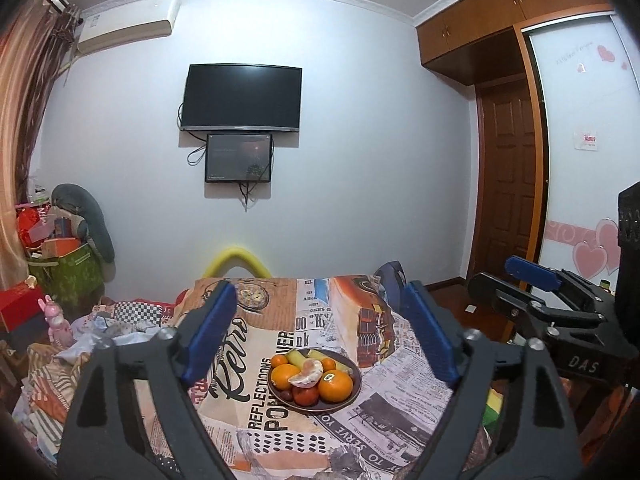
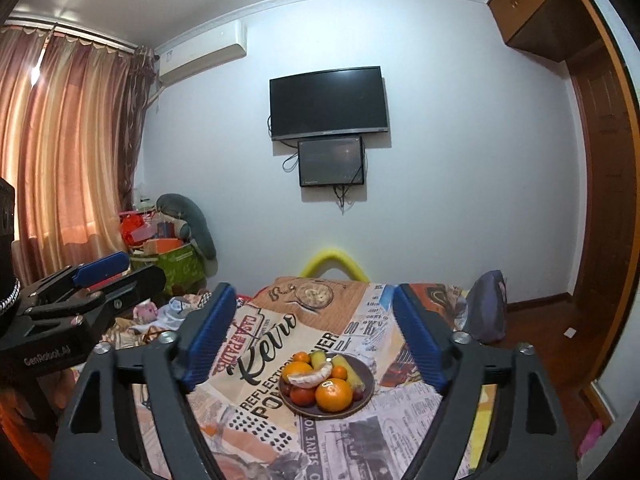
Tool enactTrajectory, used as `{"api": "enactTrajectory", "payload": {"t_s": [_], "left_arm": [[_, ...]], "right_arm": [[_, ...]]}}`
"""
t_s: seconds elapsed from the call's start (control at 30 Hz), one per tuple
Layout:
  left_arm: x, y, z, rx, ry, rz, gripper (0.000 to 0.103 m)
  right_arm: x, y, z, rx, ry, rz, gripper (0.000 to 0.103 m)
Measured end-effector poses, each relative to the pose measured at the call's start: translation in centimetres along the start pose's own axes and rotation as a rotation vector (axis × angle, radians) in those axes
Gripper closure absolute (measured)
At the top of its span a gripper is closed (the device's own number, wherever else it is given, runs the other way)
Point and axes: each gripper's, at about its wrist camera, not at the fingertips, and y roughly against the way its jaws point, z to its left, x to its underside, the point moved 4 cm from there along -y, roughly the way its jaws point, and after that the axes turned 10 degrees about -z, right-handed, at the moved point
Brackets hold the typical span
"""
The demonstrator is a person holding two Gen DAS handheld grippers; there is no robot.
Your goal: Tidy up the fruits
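Left wrist view: the left claw [image 1: 316,340] stands wide apart and empty, level above the near edge of the table [image 1: 400,432], framing a dark plate [image 1: 354,394] between its blue pads. The right claw [image 2: 314,338] is likewise spread and holds nothing. The plate sits near the table's middle, piled with oranges [image 1: 335,385], a peeled mandarin [image 1: 307,374], bananas [image 1: 298,356] and small red fruit [image 1: 305,395], apparently gathered there so nothing rolls across the printed cloth [image 1: 248,344].
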Motion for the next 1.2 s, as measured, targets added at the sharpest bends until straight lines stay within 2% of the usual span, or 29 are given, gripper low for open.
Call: {"api": "enactTrajectory", "payload": {"t_s": [0.13,0.27,1.2], "left_arm": [[0.3,0.1,0.1,-0.012,-0.002,0.002,0.008],[0.2,0.3,0.1,-0.025,-0.003,-0.004,0.003],[0.6,0.4,-0.2,-0.019,0.002,0.0,0.001]], "right_arm": [[0.2,0.5,0.1,0.027,0.013,-0.004,0.014],[0.3,0.7,0.2,0.045,0.009,-0.011,0.001],[0.9,1.8,-0.5,0.074,-0.002,-0.006,0.0]]}}
